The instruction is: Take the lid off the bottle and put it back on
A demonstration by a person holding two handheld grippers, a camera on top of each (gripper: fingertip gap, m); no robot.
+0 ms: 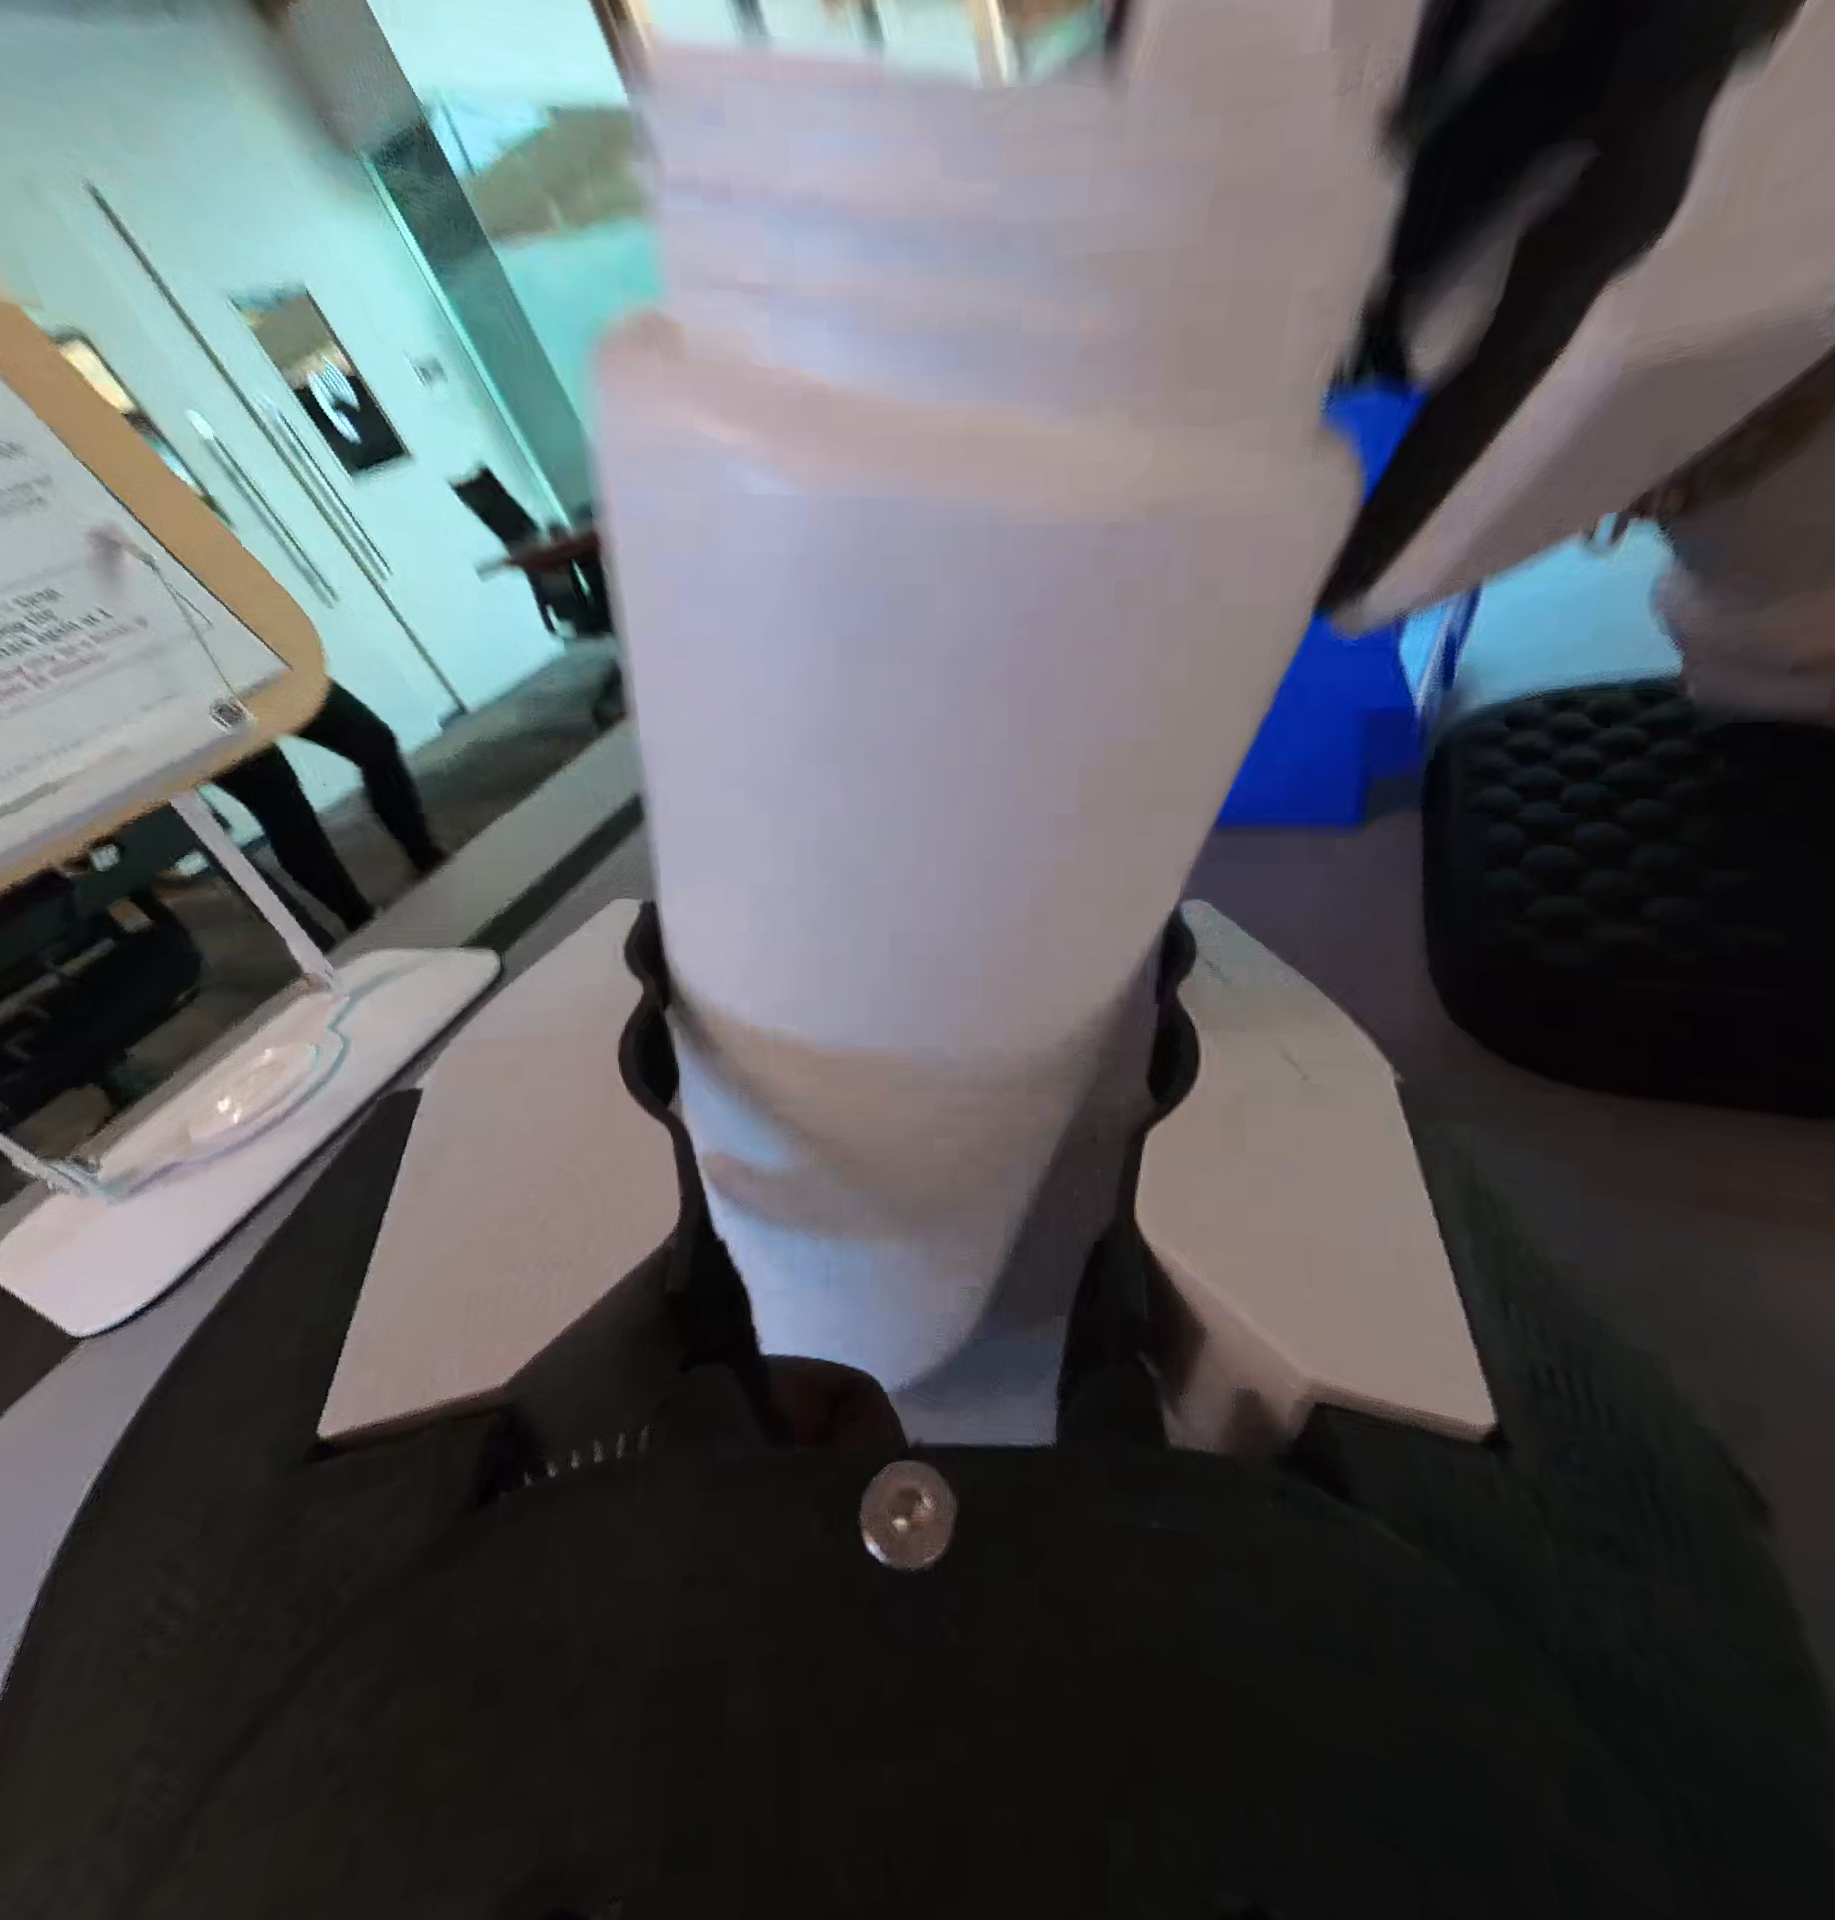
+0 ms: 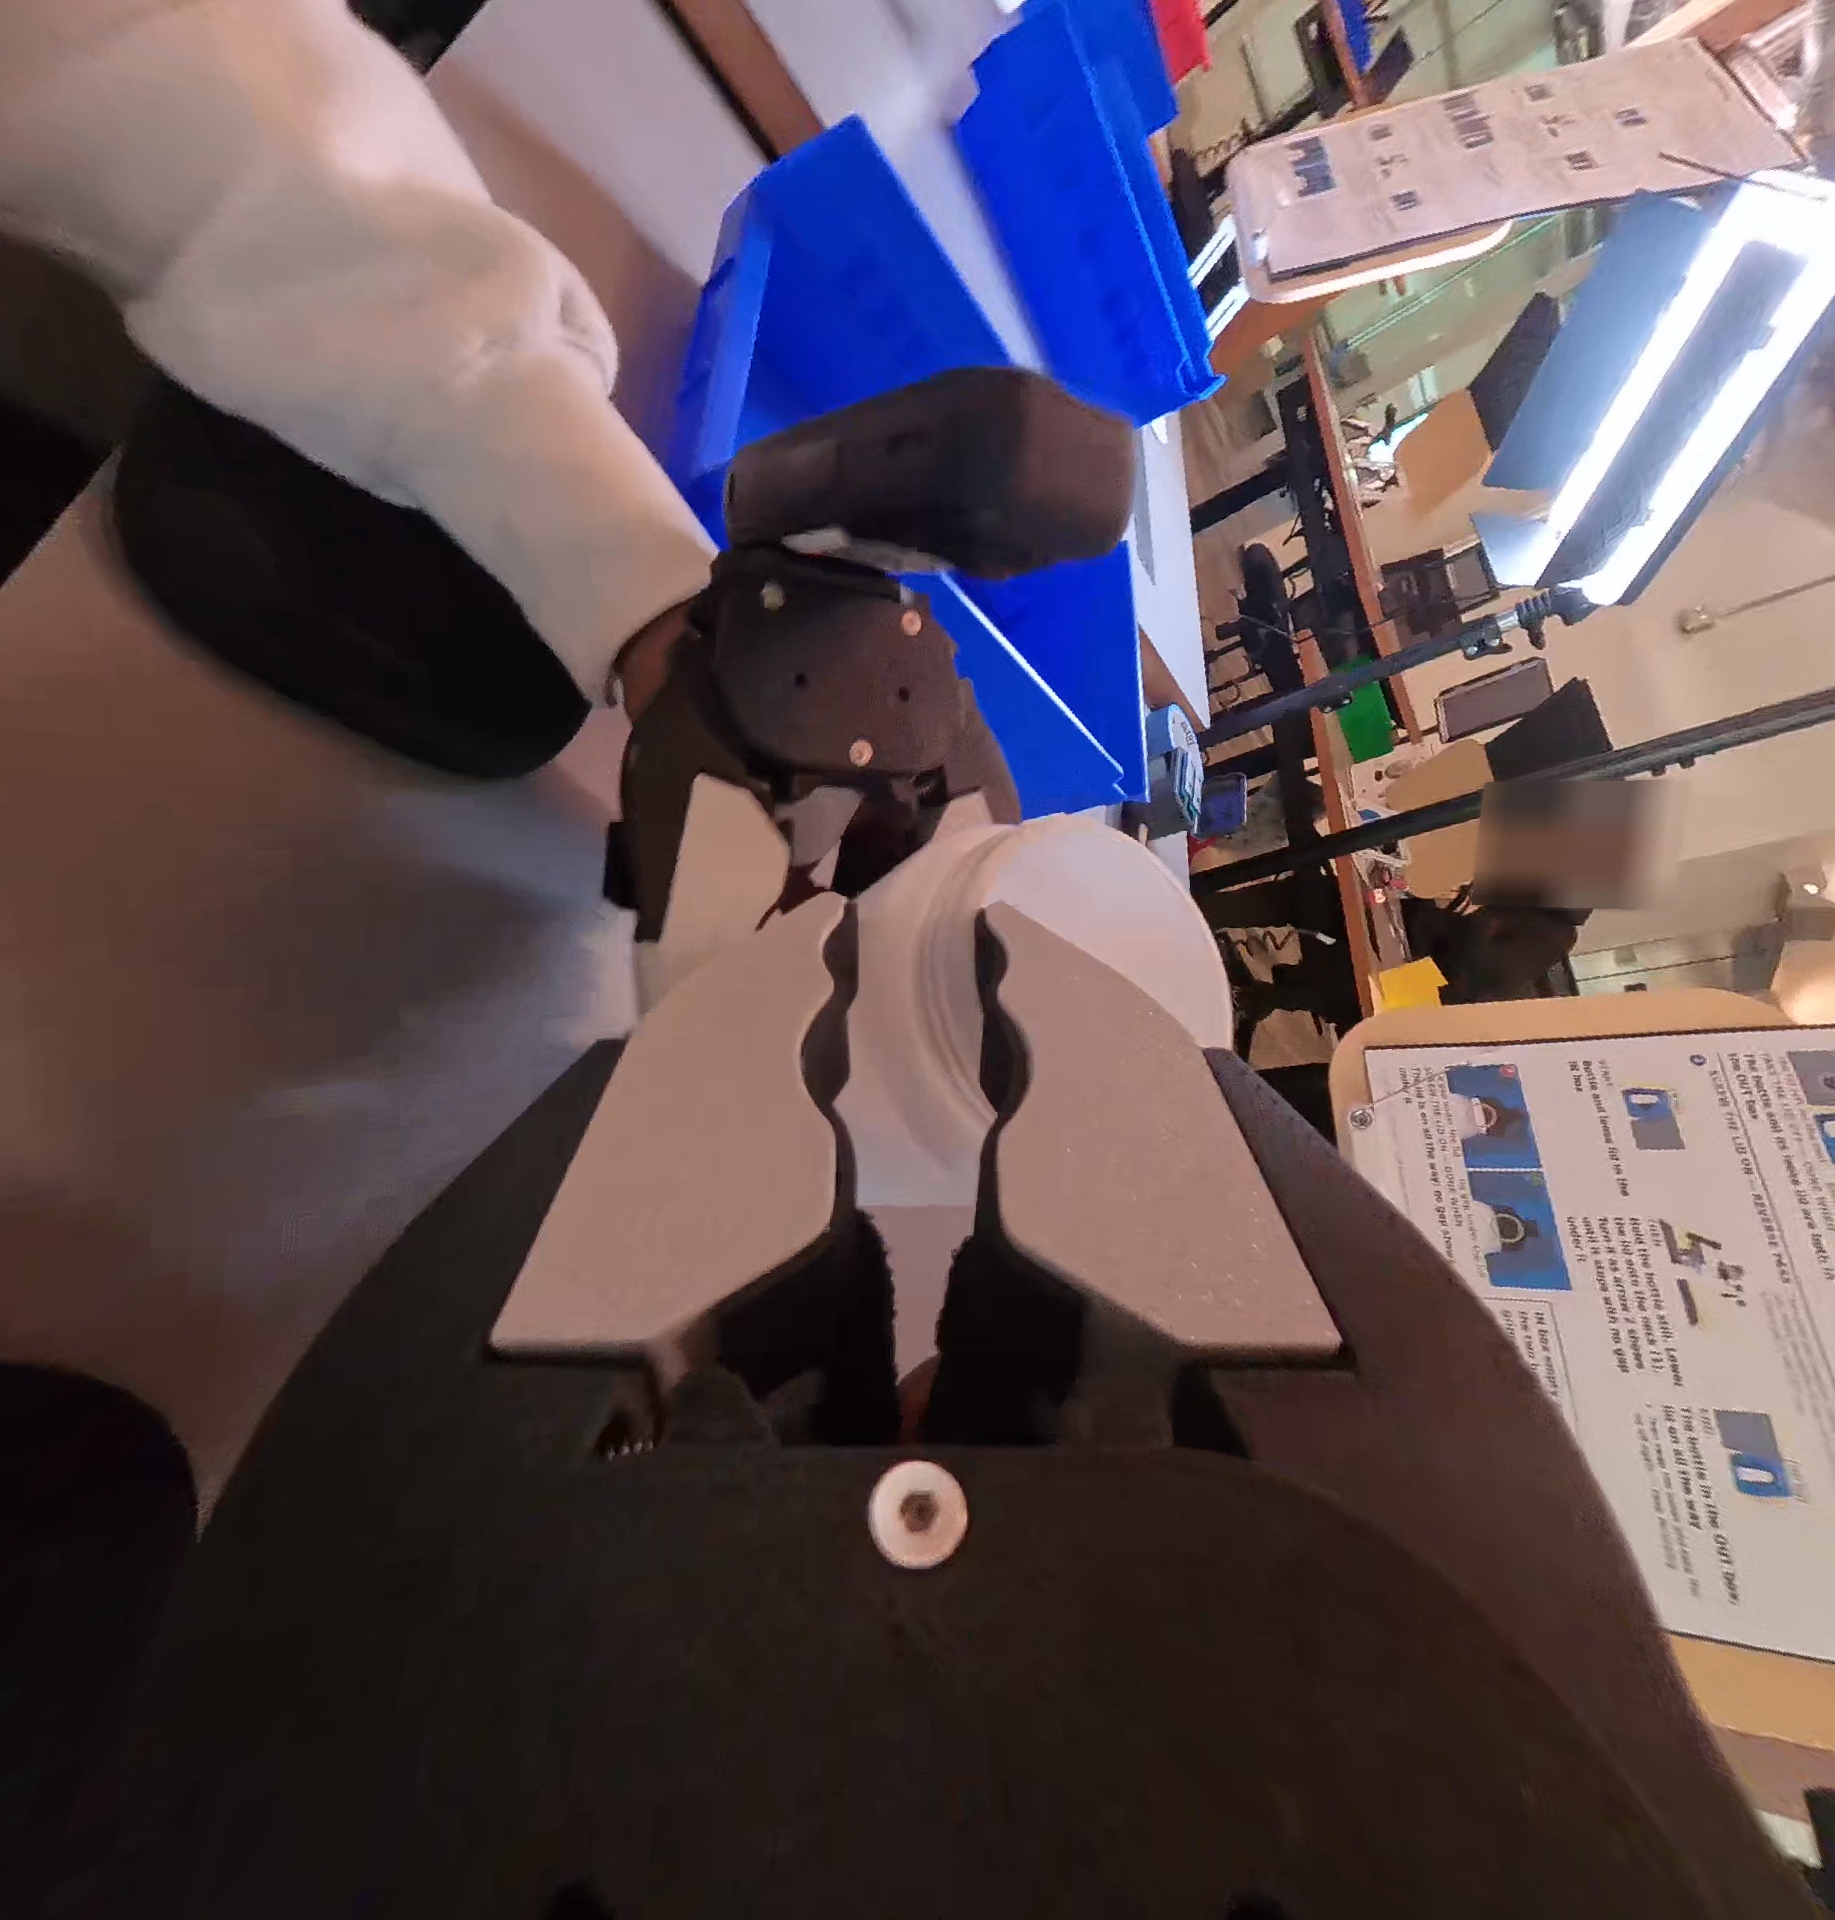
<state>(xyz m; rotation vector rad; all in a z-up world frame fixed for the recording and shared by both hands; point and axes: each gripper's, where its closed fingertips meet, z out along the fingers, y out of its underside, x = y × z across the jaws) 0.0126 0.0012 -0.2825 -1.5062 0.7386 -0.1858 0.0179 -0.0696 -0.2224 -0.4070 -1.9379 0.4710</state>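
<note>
Between the left gripper's (image 1: 908,1081) fingers the white bottle (image 1: 954,665) is clamped low on its body, threaded neck pointing away. The right gripper (image 2: 913,1029) pinches the white lid (image 2: 1089,935) by its rim, just beside the left gripper. Both look light, rigid and smooth plastic; grip firmly, ribbed rim best.
</note>
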